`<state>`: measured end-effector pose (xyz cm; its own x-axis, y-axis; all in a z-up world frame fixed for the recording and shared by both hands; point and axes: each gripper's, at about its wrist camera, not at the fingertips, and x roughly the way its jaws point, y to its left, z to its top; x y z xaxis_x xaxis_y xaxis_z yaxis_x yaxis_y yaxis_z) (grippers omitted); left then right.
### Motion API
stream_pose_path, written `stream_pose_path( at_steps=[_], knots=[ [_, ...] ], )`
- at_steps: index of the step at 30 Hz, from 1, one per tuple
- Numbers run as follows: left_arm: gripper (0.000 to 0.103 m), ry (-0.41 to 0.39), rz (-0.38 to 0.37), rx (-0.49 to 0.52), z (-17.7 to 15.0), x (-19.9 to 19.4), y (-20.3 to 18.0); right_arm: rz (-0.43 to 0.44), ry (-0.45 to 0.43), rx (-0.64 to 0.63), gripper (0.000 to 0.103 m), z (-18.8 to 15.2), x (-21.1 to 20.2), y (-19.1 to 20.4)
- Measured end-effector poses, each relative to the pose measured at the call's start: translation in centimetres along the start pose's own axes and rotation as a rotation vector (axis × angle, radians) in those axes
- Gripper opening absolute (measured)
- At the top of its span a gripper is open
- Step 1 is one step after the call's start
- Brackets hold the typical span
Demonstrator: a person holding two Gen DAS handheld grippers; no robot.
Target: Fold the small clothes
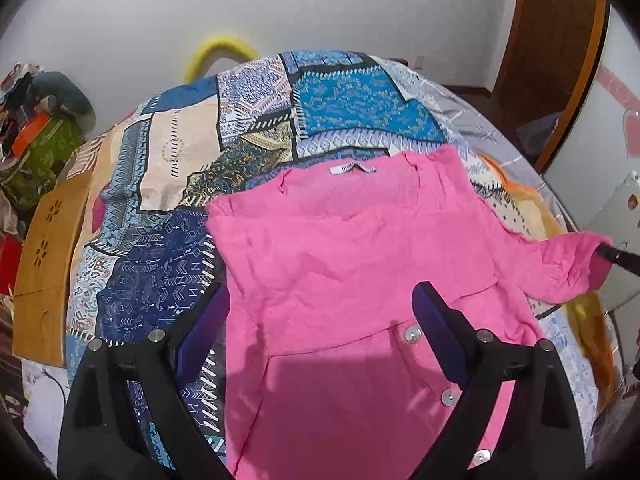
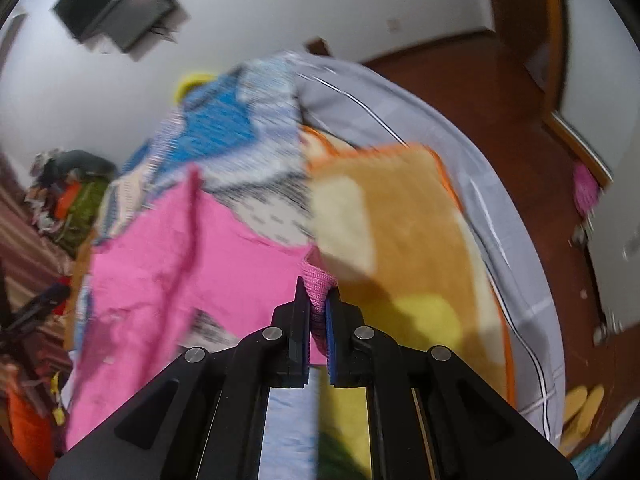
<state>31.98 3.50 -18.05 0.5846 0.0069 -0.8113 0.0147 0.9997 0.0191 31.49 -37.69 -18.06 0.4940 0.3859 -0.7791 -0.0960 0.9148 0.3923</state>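
Note:
A pink knit top [image 1: 352,264] with silver buttons lies spread on the patterned bedspread [image 1: 256,120], neck label at the far side. My left gripper [image 1: 320,300] is open and empty, hovering over the top's lower left part. My right gripper [image 2: 318,292] is shut on the cuff of the top's right sleeve [image 2: 318,276] and holds it off the bed; it shows at the right edge of the left wrist view [image 1: 604,252]. The rest of the pink top [image 2: 168,256] lies to the left in the blurred right wrist view.
An orange and yellow blanket [image 2: 400,232] lies on the bed's right side over a grey sheet [image 2: 460,160]. A wooden board [image 1: 48,256] and a clutter pile [image 1: 36,136] stand at the left. A wooden door [image 1: 552,60] is at the right.

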Motion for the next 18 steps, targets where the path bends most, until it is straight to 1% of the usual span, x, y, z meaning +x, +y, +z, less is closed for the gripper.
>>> stream_pose_path(
  at_steps=[3,9,13,18],
  knots=[
    [0.093,-0.024,-0.017,-0.027,0.1,-0.7,0.8,0.032,-0.040,-0.080,0.005,2.0,-1.7,3.9],
    [0.093,-0.062,-0.029,-0.047,0.2,-1.7,2.1,0.093,-0.101,-0.194,0.005,4.8,-3.1,11.2],
    [0.093,-0.092,-0.050,-0.071,0.3,-2.6,3.4,0.138,-0.119,-0.264,0.005,6.4,-2.8,16.4],
    [0.093,-0.129,-0.053,-0.089,0.5,-3.8,5.4,0.198,-0.121,-0.358,0.005,7.1,-1.4,22.9]
  ],
)
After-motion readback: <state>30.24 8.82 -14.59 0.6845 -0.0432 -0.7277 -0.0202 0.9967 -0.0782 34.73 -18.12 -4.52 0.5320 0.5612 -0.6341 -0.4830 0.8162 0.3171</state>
